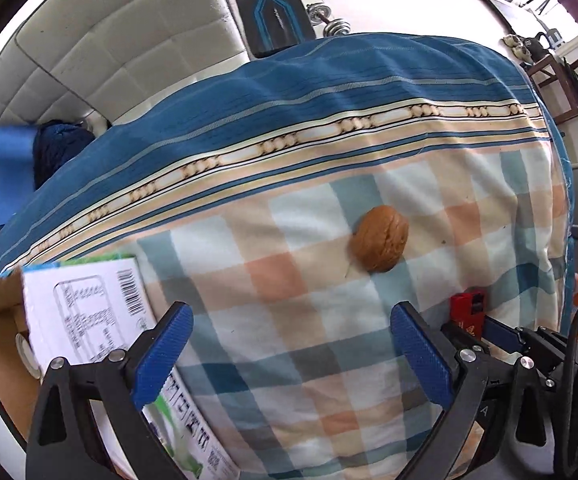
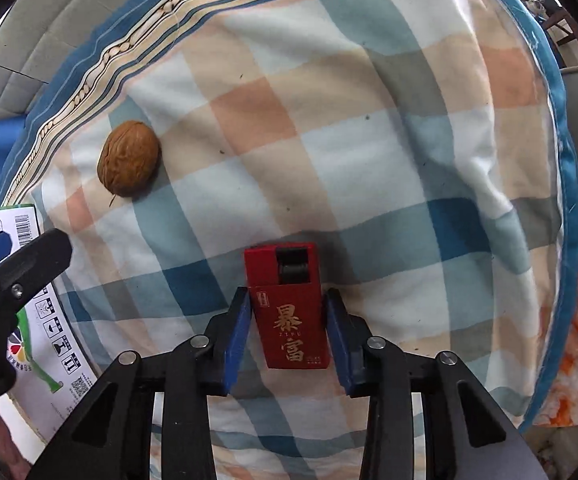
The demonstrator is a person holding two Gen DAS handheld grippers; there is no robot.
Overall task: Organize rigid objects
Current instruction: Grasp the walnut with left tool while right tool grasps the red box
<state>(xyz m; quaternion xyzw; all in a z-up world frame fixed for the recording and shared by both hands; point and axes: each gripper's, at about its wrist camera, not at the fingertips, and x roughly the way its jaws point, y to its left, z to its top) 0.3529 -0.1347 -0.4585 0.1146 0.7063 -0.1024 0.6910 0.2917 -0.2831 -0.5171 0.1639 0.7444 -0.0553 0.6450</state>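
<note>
A brown walnut [image 1: 379, 238] lies on the checked cloth [image 1: 289, 280], ahead of my left gripper [image 1: 291, 330], which is open and empty. The walnut also shows in the right wrist view [image 2: 128, 158] at the left. My right gripper [image 2: 285, 312] is shut on a red box with gold characters [image 2: 291, 316], held just above the cloth [image 2: 329, 140]. The red box and right gripper show at the lower right of the left wrist view [image 1: 467, 314]. An open cardboard box with a white printed flap [image 1: 85, 316] stands at the left of my left gripper.
The cloth covers a rounded table with a blue striped border [image 1: 289, 80]. A white padded sofa [image 1: 101, 40], dumbbells [image 1: 325, 18] and a dark board [image 1: 269, 4] lie beyond. The left gripper's finger [image 2: 21, 264] and the carton [image 2: 49, 328] show at the left.
</note>
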